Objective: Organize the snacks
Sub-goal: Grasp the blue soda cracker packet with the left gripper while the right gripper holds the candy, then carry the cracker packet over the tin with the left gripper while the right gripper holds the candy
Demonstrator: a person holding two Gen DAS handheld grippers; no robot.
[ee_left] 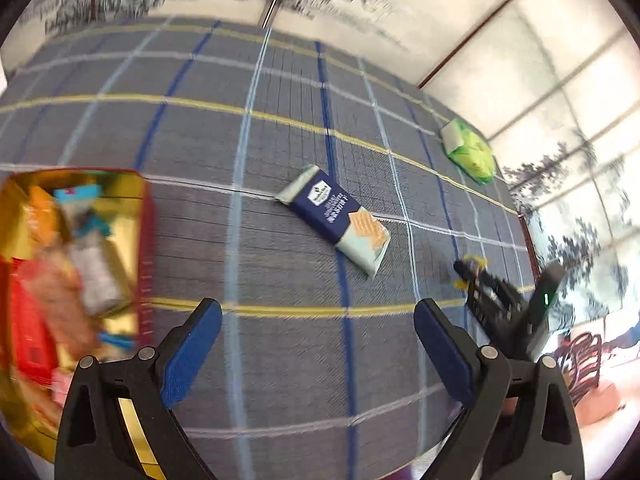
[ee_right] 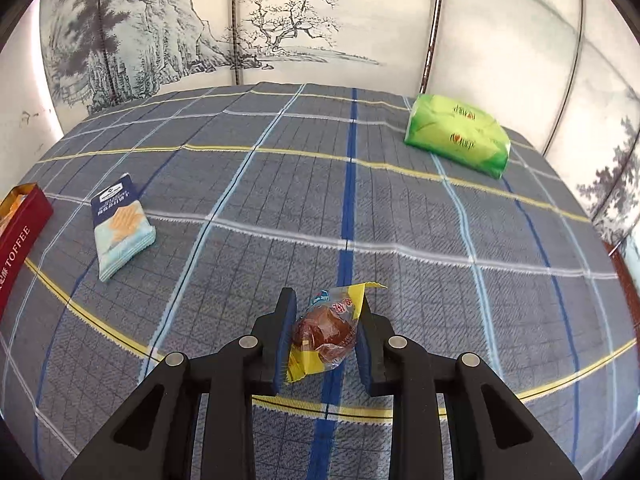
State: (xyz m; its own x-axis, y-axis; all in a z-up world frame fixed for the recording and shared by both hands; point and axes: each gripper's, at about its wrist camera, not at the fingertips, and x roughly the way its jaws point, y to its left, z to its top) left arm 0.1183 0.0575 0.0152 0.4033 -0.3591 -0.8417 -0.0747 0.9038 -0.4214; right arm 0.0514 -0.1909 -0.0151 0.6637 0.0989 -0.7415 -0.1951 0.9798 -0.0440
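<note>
Clamped between the blue pads of the right tool [ee_right: 324, 336] is a small snack packet [ee_right: 326, 330], yellow at its ends and clear in the middle, with a brown sweet showing through; the jaws press on both its sides and it hangs above the cloth. Seen from the left wrist, the left tool [ee_left: 318, 344] stands wide open with nothing between its blue pads, held over bare cloth.

Both tools are above a desk covered by a grey checked cloth [ee_right: 420, 288] crossed by dark blue, pale blue, white and yellow stripes. Fine dark grid lines run through the grey weave.

Near the left tool, at the left edge of its view, sits a red tin [ee_left: 146, 240] with a gold inside, holding several wrapped snacks, blurred in this view. From the right wrist only a red corner of it shows, lettered TOFFEE.

Further out, a dark blue and pale blue wafer packet [ee_right: 120, 226] lies flat on the cloth, well apart from the tin and from the held packet. At the far right edge of the desk lies a green pack [ee_right: 460, 138], alone.

Behind the desk stands a folding screen [ee_right: 280, 28] painted in ink with cliffs, pines and a bare tree, its pale panels split by thin dark frames. Light comes through the right-hand panels.
</note>
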